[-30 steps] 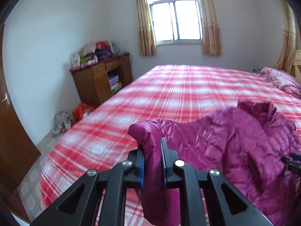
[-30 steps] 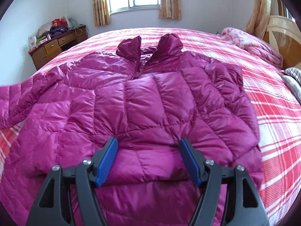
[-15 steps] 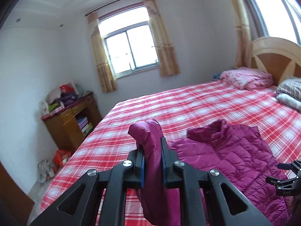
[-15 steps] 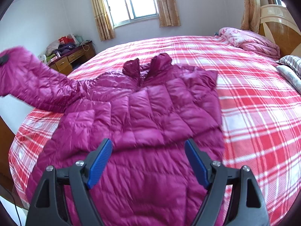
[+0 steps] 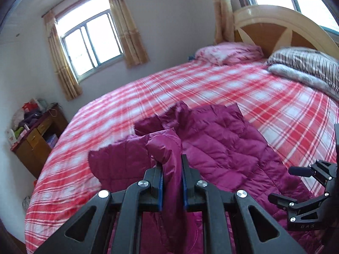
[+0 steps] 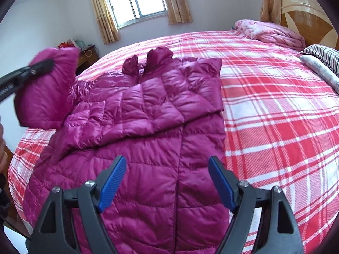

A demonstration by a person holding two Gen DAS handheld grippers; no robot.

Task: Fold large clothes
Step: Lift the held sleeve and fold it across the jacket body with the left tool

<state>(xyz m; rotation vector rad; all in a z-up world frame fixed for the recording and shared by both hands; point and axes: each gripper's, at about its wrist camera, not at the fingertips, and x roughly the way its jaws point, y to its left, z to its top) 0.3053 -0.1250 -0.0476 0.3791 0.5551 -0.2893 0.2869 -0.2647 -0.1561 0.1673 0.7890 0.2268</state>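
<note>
A magenta puffer jacket (image 6: 161, 114) lies front up on the red plaid bed (image 6: 275, 110), collar toward the window. Its right sleeve is folded across the chest. My left gripper (image 5: 172, 182) is shut on the jacket's left sleeve cuff (image 5: 169, 154) and holds it lifted above the jacket's left side; the raised sleeve (image 6: 48, 89) shows at the left of the right wrist view. My right gripper (image 6: 167, 182) is open and empty, above the jacket's lower hem. It also shows at the right edge of the left wrist view (image 5: 300, 196).
A pink quilt (image 6: 271, 31) and striped pillows (image 5: 307, 67) lie by the wooden headboard (image 5: 281, 27). A cluttered wooden dresser (image 5: 36, 135) stands by the wall left of the bed. A curtained window (image 6: 135, 0) is behind.
My left gripper has carried the sleeve up and to the right, over the jacket. My right gripper has pulled back and up from the jacket, still open.
</note>
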